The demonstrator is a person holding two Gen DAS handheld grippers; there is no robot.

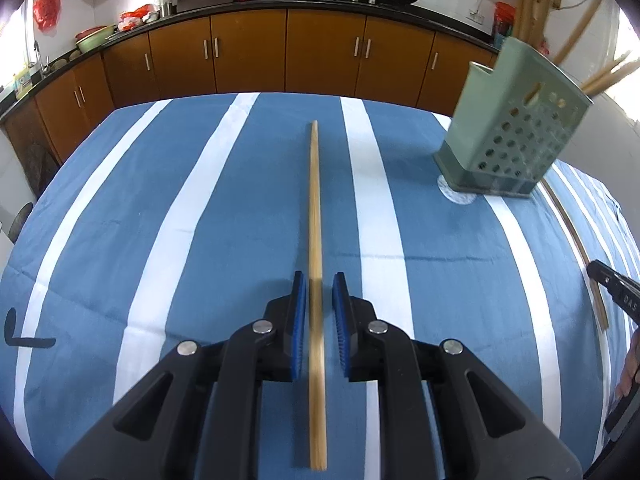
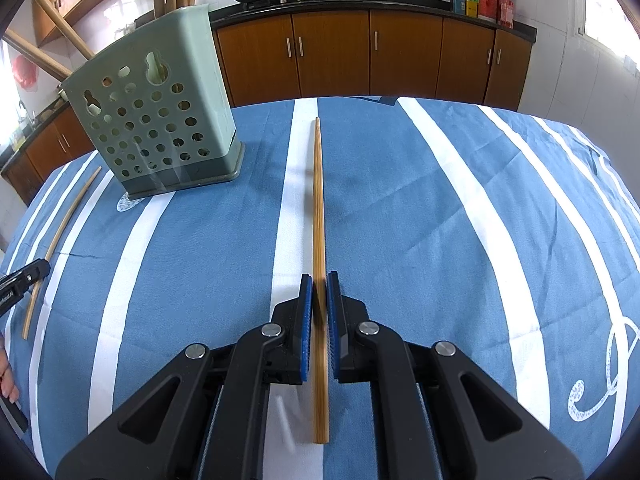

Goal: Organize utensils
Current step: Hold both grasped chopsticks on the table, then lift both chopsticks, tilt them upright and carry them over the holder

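A wooden chopstick [image 1: 314, 216] lies along the blue striped tablecloth, running between the fingers of my left gripper [image 1: 319, 282], whose jaws stand apart with gaps on both sides of it. A second chopstick [image 2: 319, 216] runs between the fingers of my right gripper [image 2: 319, 280], whose pads sit narrowly around it; contact is unclear. A pale green perforated utensil holder [image 1: 516, 132] stands at the far right, holding several chopsticks; it also shows in the right wrist view [image 2: 156, 120] at the far left.
The left gripper's chopstick [image 2: 60, 236] shows at the left edge of the right wrist view, by the other gripper's tip [image 2: 24, 278]. Brown kitchen cabinets [image 1: 280, 48] with woks on the counter stand beyond the table's far edge.
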